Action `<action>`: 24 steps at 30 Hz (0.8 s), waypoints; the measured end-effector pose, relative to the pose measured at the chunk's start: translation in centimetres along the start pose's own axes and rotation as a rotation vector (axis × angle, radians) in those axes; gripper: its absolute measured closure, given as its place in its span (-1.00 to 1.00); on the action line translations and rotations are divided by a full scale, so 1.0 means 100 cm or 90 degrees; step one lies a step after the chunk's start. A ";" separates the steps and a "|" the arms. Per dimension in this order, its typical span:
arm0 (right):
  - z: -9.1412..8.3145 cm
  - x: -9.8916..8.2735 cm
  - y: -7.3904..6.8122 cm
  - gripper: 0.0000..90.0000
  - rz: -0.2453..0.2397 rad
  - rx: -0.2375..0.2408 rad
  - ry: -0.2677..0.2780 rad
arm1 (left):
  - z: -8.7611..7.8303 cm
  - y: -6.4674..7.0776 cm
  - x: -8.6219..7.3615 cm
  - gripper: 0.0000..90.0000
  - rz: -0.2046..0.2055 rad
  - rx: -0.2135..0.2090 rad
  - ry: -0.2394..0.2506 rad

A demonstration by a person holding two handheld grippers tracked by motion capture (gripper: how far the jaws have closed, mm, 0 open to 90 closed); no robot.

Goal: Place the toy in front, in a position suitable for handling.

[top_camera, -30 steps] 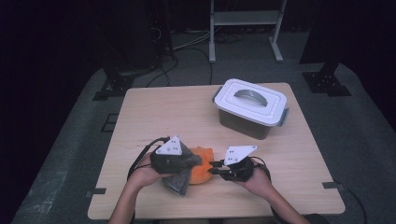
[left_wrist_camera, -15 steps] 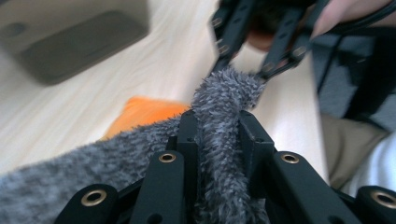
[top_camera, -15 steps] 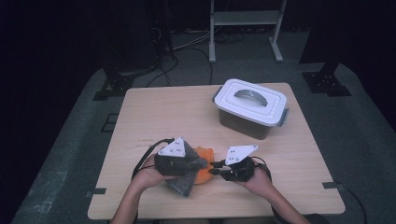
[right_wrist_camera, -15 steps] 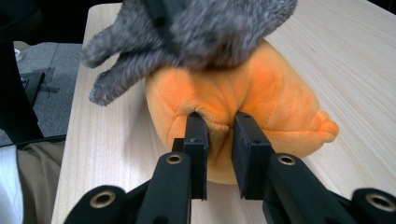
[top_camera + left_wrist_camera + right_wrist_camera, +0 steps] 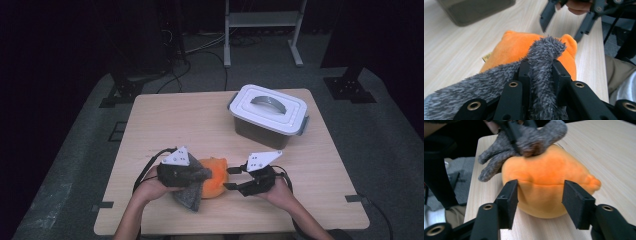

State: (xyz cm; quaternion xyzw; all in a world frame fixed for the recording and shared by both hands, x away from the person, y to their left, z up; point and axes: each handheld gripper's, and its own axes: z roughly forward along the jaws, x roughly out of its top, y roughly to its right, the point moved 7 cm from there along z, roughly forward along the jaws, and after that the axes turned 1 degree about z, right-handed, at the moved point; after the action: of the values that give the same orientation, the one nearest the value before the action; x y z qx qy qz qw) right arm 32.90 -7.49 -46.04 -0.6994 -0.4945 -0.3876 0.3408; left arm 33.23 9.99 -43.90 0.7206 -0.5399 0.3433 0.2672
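progress: about midway, i judge | left gripper (image 5: 192, 172) clamped on grey fuzzy cloth (image 5: 541, 62), draped over orange plush toy (image 5: 214, 181) at near middle of table (image 5: 200, 120) | right gripper (image 5: 539, 195) jaws just opened, wide apart, empty, toy beyond them | left: regrip toy, finish with cloth; lidded box (image 5: 270, 114) far right shut.

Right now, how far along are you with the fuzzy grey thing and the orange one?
Done: the left hand-held gripper is shut on the grey fuzzy cloth, which drapes over the orange plush. In hand: the right hand-held gripper has just been opening, its jaws either side of the plush without pressing. Left, probably: the lidded white box is shut, so nothing is packed away.
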 end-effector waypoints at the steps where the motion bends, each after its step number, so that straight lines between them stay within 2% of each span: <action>1: 0.001 0.000 0.002 -0.07 0.010 0.004 0.000 | 0.000 0.000 -0.001 0.63 -0.001 -0.001 -0.001; 5: 0.005 0.000 0.007 -0.18 0.036 0.019 -0.006 | -0.001 0.001 -0.003 0.63 -0.004 -0.009 -0.001; 7: 0.006 0.001 0.009 -0.20 0.040 0.025 -0.010 | 0.000 0.002 -0.004 0.63 -0.003 -0.014 -0.003; 9: 0.006 0.004 0.011 -0.18 0.046 0.032 0.000 | 0.001 0.004 -0.004 0.63 -0.004 -0.021 -0.003; 13: 0.007 0.007 0.018 -0.16 0.064 0.022 0.004 | 0.004 0.010 -0.004 0.63 0.004 -0.039 -0.007; 16: 0.018 0.004 0.014 -0.16 0.045 0.022 -0.017 | 0.003 0.011 -0.001 0.63 0.004 -0.044 -0.005; 19: 0.020 0.004 0.010 -0.15 0.034 0.020 -0.016 | -0.002 0.013 0.007 0.63 0.009 -0.043 0.012; 21: 0.020 0.005 0.006 -0.15 0.015 0.019 -0.018 | -0.004 0.015 0.015 0.63 0.018 -0.044 0.021; 24: 0.023 0.004 -0.003 -0.15 -0.012 0.023 -0.032 | 0.000 0.017 0.025 0.62 0.038 -0.040 0.004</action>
State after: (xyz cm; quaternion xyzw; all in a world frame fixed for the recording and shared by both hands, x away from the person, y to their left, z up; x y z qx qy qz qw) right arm 33.20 -5.23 -46.71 -0.6978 -0.5164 -0.3643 0.3372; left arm 32.07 8.01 -41.91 0.6942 -0.5711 0.3363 0.2807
